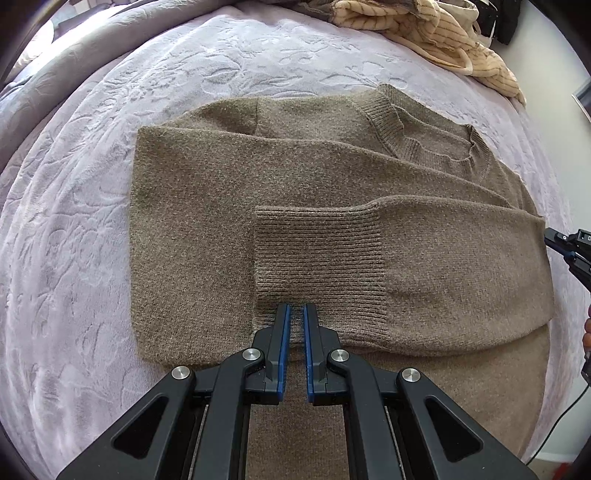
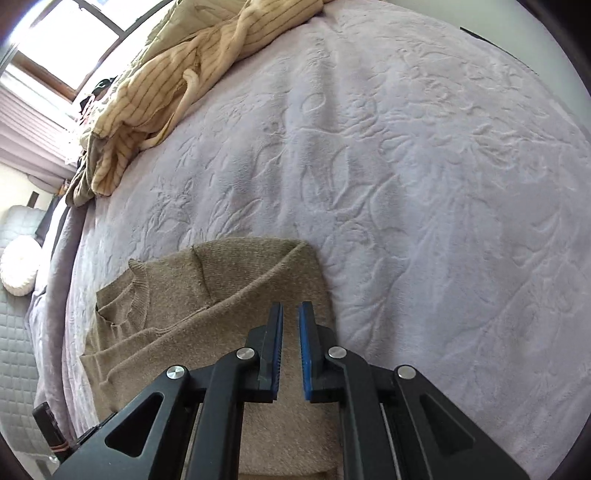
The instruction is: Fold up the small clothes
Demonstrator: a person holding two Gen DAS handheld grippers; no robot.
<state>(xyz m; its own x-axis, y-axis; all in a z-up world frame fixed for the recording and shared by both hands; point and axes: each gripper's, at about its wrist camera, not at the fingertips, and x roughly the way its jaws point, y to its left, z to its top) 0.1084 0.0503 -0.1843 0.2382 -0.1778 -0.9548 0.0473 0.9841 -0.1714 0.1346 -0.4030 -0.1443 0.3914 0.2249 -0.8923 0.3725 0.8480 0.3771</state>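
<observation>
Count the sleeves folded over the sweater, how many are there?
2. One sleeve lies across below the collar; the other sleeve lies nearer, its cuff by the left gripper.

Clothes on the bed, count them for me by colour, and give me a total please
Brown: 1, the brown sweater laid flat with its sleeves folded across.
Cream with stripes: 1, the striped garment crumpled at the far edge of the bedspread.
Olive: 1, the olive cloth bunched under the striped one; whether it is a separate garment cannot be told.
Total: 3
</observation>
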